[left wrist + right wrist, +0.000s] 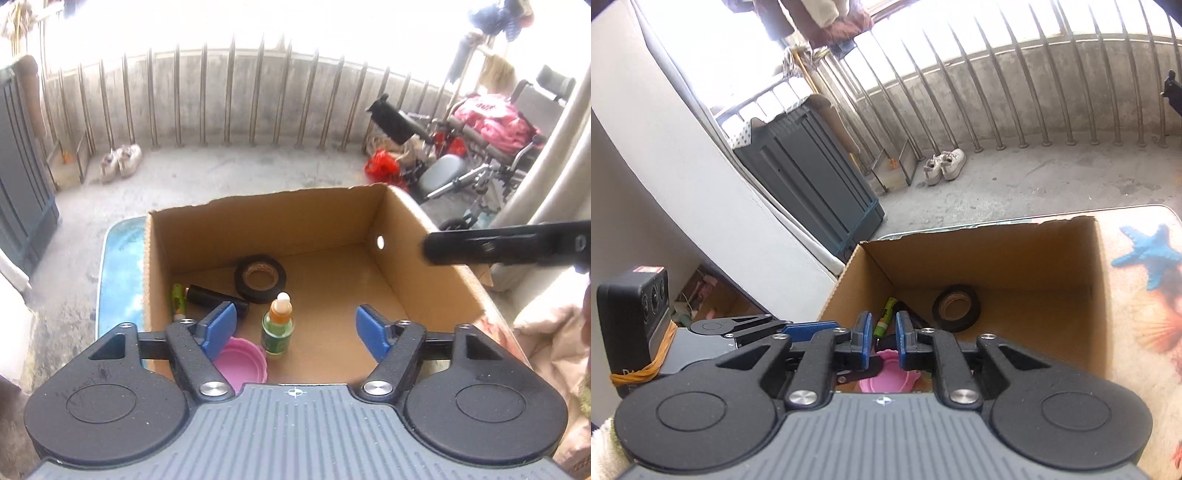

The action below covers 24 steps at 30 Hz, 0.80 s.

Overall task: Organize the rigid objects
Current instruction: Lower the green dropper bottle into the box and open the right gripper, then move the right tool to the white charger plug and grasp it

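On the table (pixel 1137 295): box (pixel 258 229), open-topped, standing on the seashell-print cover; everything sorted so far lies at its left end.
Box floor: right half bare; that is likely the best room for whatever comes next.
Tape (pixel 260 273): black roll lying flat, near the back wall, apart from the other pieces.
Lid (pixel 242 363): pink, scalloped, open side up, at the near left corner, just beside the bottle.
Tube (pixel 218 297): black cylinder on its side between tape and left wall.
Bottle (pixel 277 330): small, green with orange liquid and a white cap, upright, in front of the tape; the tippiest piece here, I judge.
Pen (pixel 178 299): green, along the left wall, beside the tube.
Left gripper (pixel 297 330): jaws wide apart, empty, hanging over the near edge with the bottle between the fingers but untouched.
Right gripper (pixel 882 343): jaws nearly together with a narrow gap, nothing clamped, above the lid and pen.
Step in hand: seemingly between placements. Lift both tools straight up, clear of the bottle, before reaching out; a sideways sweep would knock it over.
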### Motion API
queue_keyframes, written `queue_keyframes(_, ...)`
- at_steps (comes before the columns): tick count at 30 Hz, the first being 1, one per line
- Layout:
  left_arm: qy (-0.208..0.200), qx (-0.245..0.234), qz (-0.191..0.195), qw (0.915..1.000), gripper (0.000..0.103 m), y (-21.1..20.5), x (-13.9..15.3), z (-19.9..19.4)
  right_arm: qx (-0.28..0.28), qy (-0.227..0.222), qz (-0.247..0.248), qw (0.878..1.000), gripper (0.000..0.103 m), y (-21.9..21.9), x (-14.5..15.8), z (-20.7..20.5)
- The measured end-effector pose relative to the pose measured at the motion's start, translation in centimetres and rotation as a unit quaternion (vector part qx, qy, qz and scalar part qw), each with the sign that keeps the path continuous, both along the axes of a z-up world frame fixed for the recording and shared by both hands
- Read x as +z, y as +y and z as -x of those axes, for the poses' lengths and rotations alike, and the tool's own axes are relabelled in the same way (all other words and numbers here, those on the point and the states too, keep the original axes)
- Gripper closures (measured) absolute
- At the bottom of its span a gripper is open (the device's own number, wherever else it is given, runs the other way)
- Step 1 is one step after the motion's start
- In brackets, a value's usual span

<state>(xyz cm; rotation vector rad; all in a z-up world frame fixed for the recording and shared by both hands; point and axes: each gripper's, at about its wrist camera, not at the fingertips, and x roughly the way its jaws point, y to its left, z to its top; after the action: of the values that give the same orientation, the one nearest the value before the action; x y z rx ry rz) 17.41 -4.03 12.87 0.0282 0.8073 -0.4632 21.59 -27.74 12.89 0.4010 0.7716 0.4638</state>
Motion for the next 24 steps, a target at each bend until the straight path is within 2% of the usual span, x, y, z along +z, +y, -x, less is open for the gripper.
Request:
queue_keyframes(1, -0.008, -0.003, 0.000, 1.0000, 0.020, 0.2, 0.2, 1.1, -0.010, -0.007, -0.006, 1.000, 0.082, -1.0, 0.4, 1.6)
queue_keyframes(4, -0.027, -0.013, -0.007, 0.9995, 0.018, -0.2, -0.1, 4.5, -0.041, -0.025, -0.017, 0.999, 0.071, -3.6, 0.9, 6.3)
queue_keyframes(7, -0.030, -0.027, -0.007, 0.9992, 0.016, -1.1, -1.5, 7.5, -0.067, -0.022, -0.029, 0.997, 0.070, -5.7, -0.3, 10.4)
queue_keyframes(11, -0.028, -0.048, 0.010, 0.9984, 0.016, -3.1, -4.0, 10.8, -0.099, 0.005, -0.053, 0.994, 0.070, -7.7, -4.0, 14.1)
queue_keyframes(17, -0.006, -0.086, 0.023, 0.9960, 0.016, -7.6, -8.1, 13.2, -0.126, 0.052, -0.074, 0.988, 0.070, -8.9, -10.2, 15.9)
queue_keyframes(24, -0.043, -0.118, -0.012, 0.9920, 0.019, -11.9, -10.6, 13.8, -0.135, 0.069, -0.105, 0.983, 0.073, -10.0, -13.4, 13.7)
